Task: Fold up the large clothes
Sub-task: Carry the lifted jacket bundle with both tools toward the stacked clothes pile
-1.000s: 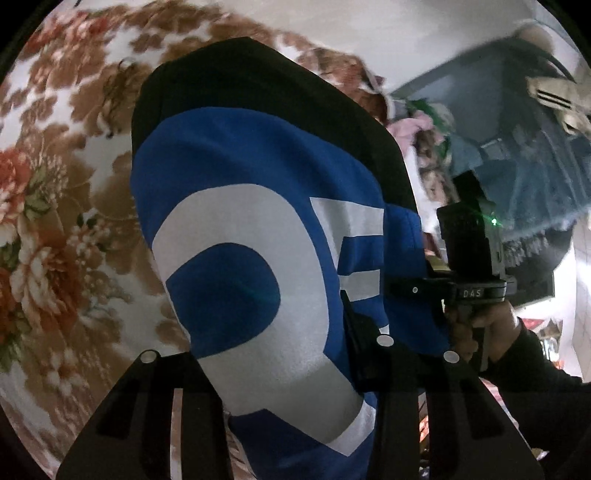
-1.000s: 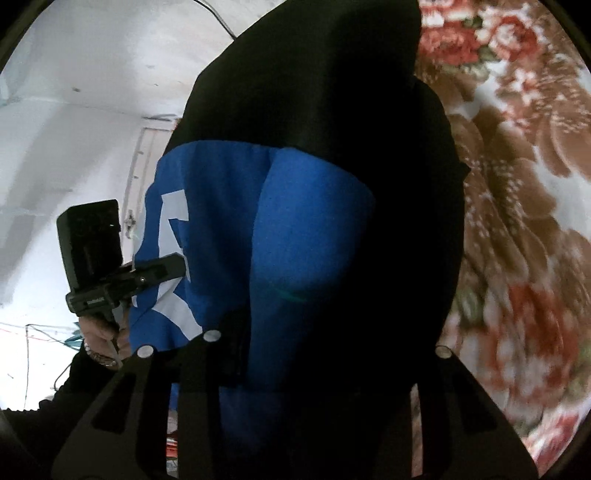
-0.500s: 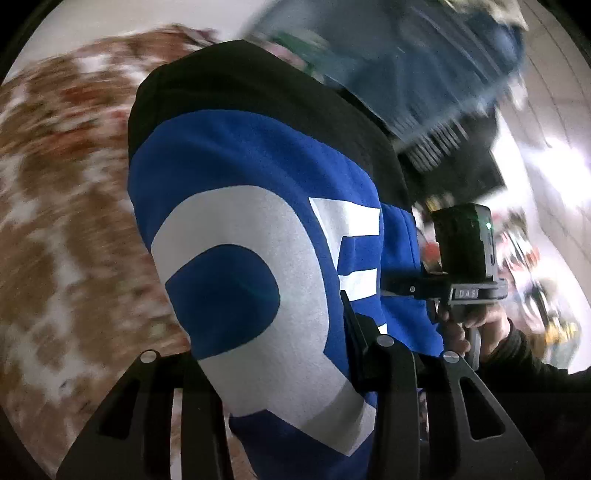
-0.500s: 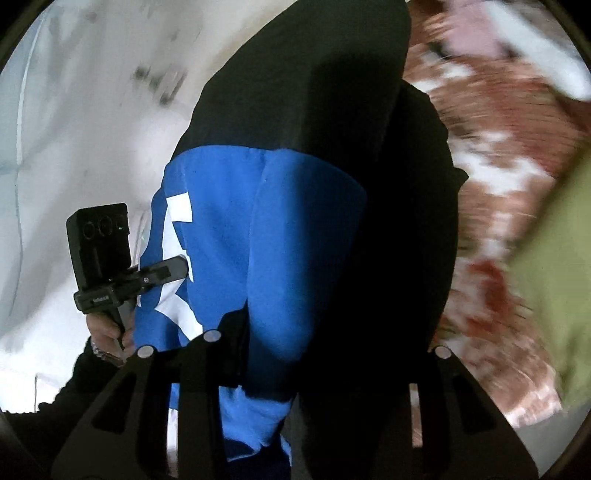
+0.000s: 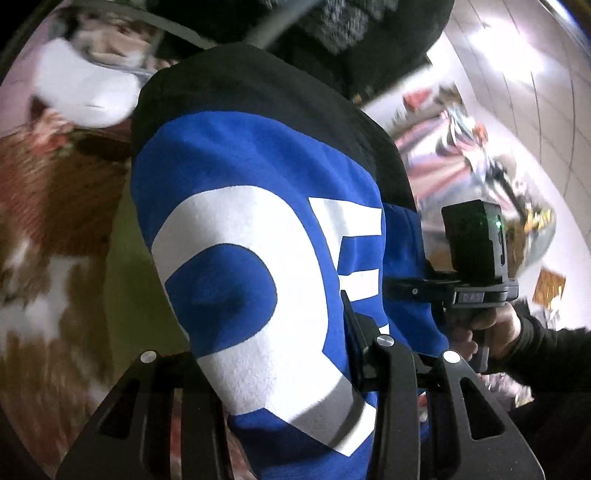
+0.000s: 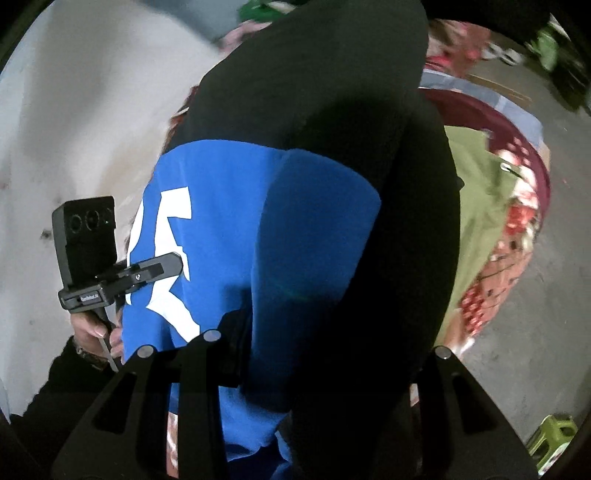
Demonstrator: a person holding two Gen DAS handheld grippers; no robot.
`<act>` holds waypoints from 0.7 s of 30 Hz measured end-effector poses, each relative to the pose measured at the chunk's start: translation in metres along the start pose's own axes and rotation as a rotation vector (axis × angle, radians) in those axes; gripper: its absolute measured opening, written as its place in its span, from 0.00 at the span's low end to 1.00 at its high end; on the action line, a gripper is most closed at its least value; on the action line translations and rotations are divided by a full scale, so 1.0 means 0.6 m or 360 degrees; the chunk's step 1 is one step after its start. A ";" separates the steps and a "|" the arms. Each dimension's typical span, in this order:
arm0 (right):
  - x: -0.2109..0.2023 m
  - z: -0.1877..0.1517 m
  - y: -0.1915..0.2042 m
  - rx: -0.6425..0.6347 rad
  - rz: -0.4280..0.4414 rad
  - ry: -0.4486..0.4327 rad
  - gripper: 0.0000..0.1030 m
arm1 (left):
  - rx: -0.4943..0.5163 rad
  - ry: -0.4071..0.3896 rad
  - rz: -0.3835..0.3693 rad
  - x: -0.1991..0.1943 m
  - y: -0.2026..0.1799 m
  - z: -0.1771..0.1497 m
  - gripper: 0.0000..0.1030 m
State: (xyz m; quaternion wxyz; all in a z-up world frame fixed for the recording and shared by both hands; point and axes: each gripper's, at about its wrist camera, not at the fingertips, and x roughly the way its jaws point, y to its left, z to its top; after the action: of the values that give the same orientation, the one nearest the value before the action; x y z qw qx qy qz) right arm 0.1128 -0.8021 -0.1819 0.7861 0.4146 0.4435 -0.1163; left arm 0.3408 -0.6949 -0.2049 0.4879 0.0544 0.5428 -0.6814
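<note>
A folded garment, blue and black with large white lettering [image 5: 251, 236], hangs in the air and fills both views [image 6: 317, 229]. My left gripper [image 5: 273, 354] is shut on its lower edge, the cloth bunched between the fingers. My right gripper [image 6: 325, 347] is shut on the same garment, mostly on its black part. In the left wrist view the right gripper [image 5: 391, 291] shows at the right, held by a hand in a dark sleeve. The left gripper [image 6: 173, 264] appears at the left of the right wrist view, pinching the blue cloth.
Below lie a floral blanket [image 5: 55, 206] and an olive green garment [image 6: 476, 206]. A white item [image 5: 85, 88] and dark clothes [image 5: 351, 29] sit beyond. Bare concrete floor [image 6: 535, 295] and a green stool [image 6: 550, 439] are at the right, a pale wall [image 6: 74, 110] at the left.
Both grippers have swung sideways together with the garment held between them. The floral blanket has slid away; the green garment, floor and stool have come into view. Grips are unchanged.
</note>
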 end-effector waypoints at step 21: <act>0.088 -0.006 -0.181 0.0003 -0.0169 0.0046 0.60 | 0.0231 0.0387 0.0370 0.156 0.124 0.008 0.81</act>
State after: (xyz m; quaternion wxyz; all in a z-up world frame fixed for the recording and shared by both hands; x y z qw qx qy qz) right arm 0.0815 -0.8577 -0.2846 0.7719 0.3930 0.4760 -0.1522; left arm 0.3482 -0.7507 -0.3105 0.4889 0.2338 0.5374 -0.6461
